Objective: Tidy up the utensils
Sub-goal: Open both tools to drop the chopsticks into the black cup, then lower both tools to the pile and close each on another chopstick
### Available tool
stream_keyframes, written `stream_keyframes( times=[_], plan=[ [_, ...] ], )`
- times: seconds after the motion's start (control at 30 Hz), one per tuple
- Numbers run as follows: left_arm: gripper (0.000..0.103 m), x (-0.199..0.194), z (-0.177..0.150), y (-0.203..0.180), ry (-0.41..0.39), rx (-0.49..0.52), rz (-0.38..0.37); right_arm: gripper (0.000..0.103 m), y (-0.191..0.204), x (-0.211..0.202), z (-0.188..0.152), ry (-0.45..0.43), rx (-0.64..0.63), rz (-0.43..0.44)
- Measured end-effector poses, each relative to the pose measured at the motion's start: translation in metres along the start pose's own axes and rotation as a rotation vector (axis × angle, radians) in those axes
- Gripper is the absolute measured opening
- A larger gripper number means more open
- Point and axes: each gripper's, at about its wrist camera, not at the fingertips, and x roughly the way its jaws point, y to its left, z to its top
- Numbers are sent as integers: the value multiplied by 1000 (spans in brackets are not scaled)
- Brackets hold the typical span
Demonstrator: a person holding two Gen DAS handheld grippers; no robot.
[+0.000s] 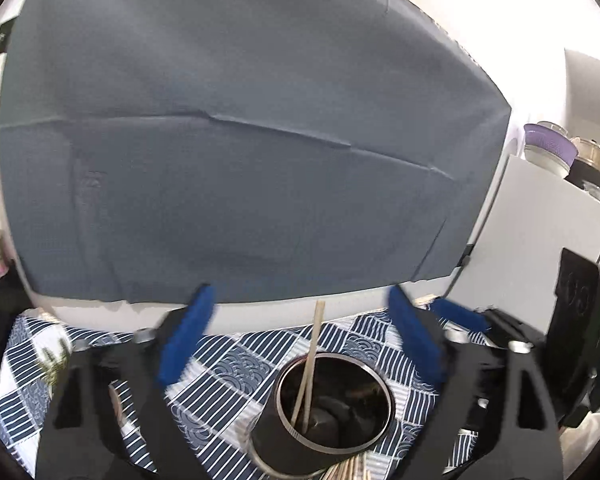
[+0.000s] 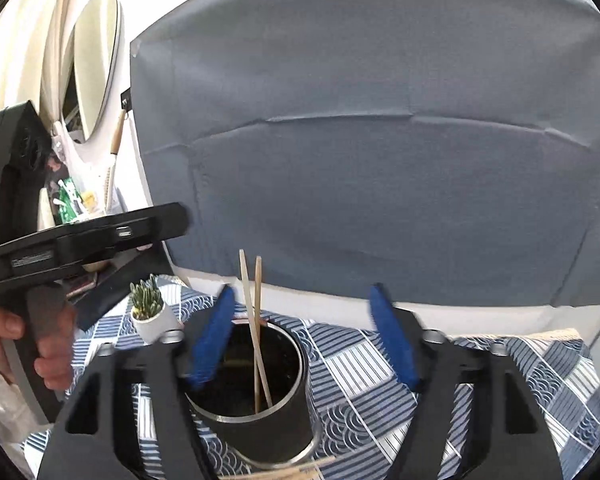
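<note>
Both of your tongs stand wide apart with nothing between their blue pads. Your left tongs (image 1: pixel 300 336) point slightly downward over the desk (image 1: pixel 228 356), which is covered by a blue-and-white patterned cloth. Just below and ahead of them sits the black cylindrical holder with a metal rim (image 1: pixel 332 404). Pale wooden chopsticks (image 1: pixel 310 364) lean inside it, their tops rising above the rim; the left view is blurred, so the sticks are hard to tell apart there.

Your right tongs (image 2: pixel 302 336) are tilted the same way, and from their camera the same black holder (image 2: pixel 256 396) lies under the left pad (image 2: pixel 212 340), which overlaps its rim in the picture (whether it touches, you cannot tell). Two chopsticks (image 2: pixel 256 328) stand crossed in the holder, upright and leaning slightly, well clear of the right pad.

At the left of the right view, your left hand (image 2: pixel 28 352) wraps around the grey handle of the other black gripper body, fingers curled on the grip. A small green succulent in a white pot (image 2: pixel 152 316) stands on the cloth just beside the holder, toward that hand.

More pale wooden sticks (image 2: pixel 296 472) lie on the cloth at the near edge, in front of the holder. A grey fabric panel (image 2: pixel 380 140) hangs behind the desk.
</note>
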Motion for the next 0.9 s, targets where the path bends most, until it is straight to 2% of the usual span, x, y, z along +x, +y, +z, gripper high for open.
stream_keyframes(
  times=[0.03, 0.3, 0.47, 0.6, 0.9],
  plan=[
    [96, -6, -4, 0, 4, -2, 7, 85, 3, -5, -2, 4, -8, -9],
    [97, -31, -37, 2, 133, -49, 102, 92, 14, -36, -27, 95, -22, -72],
    [97, -51, -63, -1, 183, -59, 124, 93, 21, -55, -52, 165, -40, -117],
    [97, -64, -84, -7, 215, -28, 164, 93, 27, -67, -69, 204, -58, -124],
    [97, -87, -127, -10, 301, -62, 236, 93, 34, -89, -107, 294, -50, -131]
  ],
)
